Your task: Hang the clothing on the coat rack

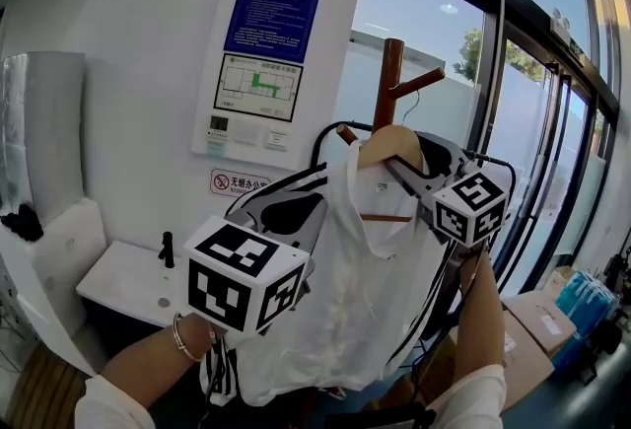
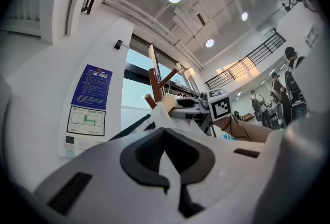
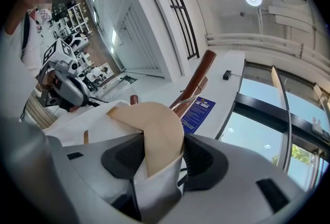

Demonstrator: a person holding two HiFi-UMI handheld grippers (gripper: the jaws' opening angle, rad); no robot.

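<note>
We grip the hanger [image 3: 154, 125] in our right claw [image 3: 157, 161], its hook [image 1: 414, 102] just under the rack [image 1: 388, 72] peg. Our left claw [image 2: 167, 166] pinches the shirt [image 1: 355, 299].

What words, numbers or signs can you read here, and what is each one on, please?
Nothing reads clearly.
Blue poster: print too small.
Floor plan: labels too small.
Small stickers: too small.
Red-and-white sign: characters blurred.
Cubes: square markers, no words.
</note>
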